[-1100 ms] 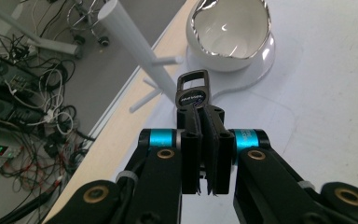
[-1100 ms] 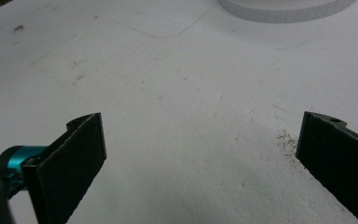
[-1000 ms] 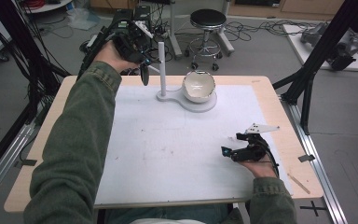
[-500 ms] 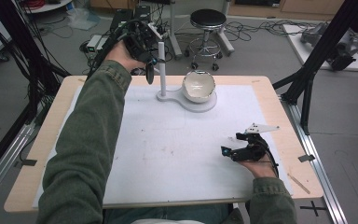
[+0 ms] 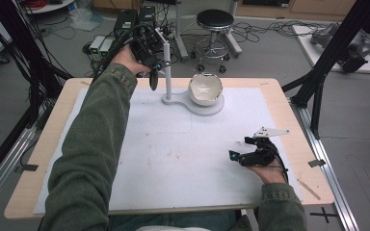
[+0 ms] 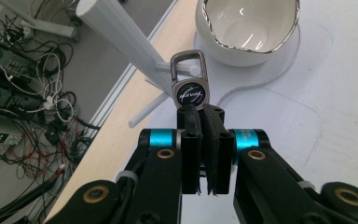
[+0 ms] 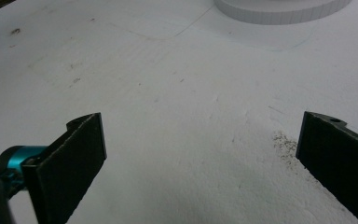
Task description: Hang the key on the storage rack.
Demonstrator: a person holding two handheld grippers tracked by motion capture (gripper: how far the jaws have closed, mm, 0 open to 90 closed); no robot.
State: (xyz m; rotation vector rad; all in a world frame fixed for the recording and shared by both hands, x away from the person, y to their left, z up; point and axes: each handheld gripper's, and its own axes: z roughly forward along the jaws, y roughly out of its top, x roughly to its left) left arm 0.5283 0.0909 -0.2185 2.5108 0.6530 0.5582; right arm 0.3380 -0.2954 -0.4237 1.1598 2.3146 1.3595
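Note:
My left gripper point(image 5: 155, 67) is raised over the table's far edge, just left of the white stand's post point(image 5: 167, 79). It is shut on a dark strap from which a metal key ring clip point(image 6: 189, 81) with a round dark badge sticks out. The clip's loop is close against a short side peg point(image 6: 168, 70) of the post point(image 6: 121, 35); I cannot tell if it is hooked on. A white bowl point(image 5: 205, 88) point(image 6: 247, 28) sits on the stand's round base. My right gripper point(image 5: 240, 147) point(image 7: 203, 154) rests low over the white mat at the near right, open and holding nothing.
A white mat point(image 5: 173, 159) covers most of the wooden table point(image 5: 294, 125). Black frame struts point(image 5: 318, 72) stand by the right edge, more point(image 5: 19, 62) by the left. A stool point(image 5: 214, 29), cables and boxes lie on the floor behind.
My left hand has shifted slightly right, bringing the key ring clip closer to the stand's post. The right gripper has stayed where it was.

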